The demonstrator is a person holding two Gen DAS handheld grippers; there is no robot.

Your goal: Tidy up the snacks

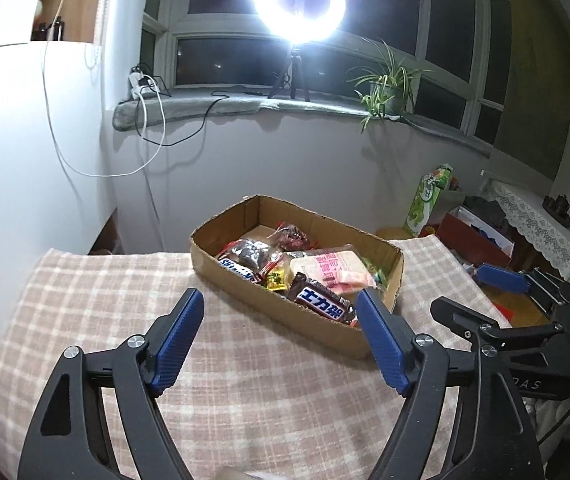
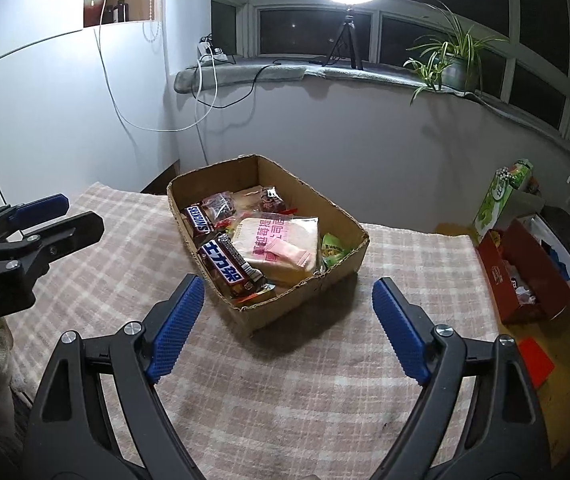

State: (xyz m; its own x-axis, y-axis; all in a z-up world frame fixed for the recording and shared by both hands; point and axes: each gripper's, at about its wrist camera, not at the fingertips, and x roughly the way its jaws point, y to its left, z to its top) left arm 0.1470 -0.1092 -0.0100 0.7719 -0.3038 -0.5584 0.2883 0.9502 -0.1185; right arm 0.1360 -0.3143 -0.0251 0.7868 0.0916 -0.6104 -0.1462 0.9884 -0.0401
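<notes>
A shallow cardboard box (image 1: 393, 276) (image 2: 349, 256) stands on the checked cloth and holds several wrapped snacks. Among them are a brown Snickers bar (image 1: 321, 300) (image 2: 229, 270), a second Snickers bar (image 2: 201, 218), a pale bread pack with pink print (image 1: 337, 268) (image 2: 281, 246) and a green packet (image 2: 335, 250). My left gripper (image 1: 281, 300) is open just in front of the box's near side, nothing between its blue pads. My right gripper (image 2: 289, 288) is open too, close before the box's near corner, and is empty. Each gripper shows at the edge of the other's view.
The checked cloth (image 1: 97, 300) (image 2: 417, 256) covers the table. To the right, off the table, stand a green carton (image 2: 503, 196) and a red box (image 2: 525, 280) of oddments. A ring light (image 1: 299, 2) on a tripod and a potted plant (image 2: 451, 60) stand on the windowsill.
</notes>
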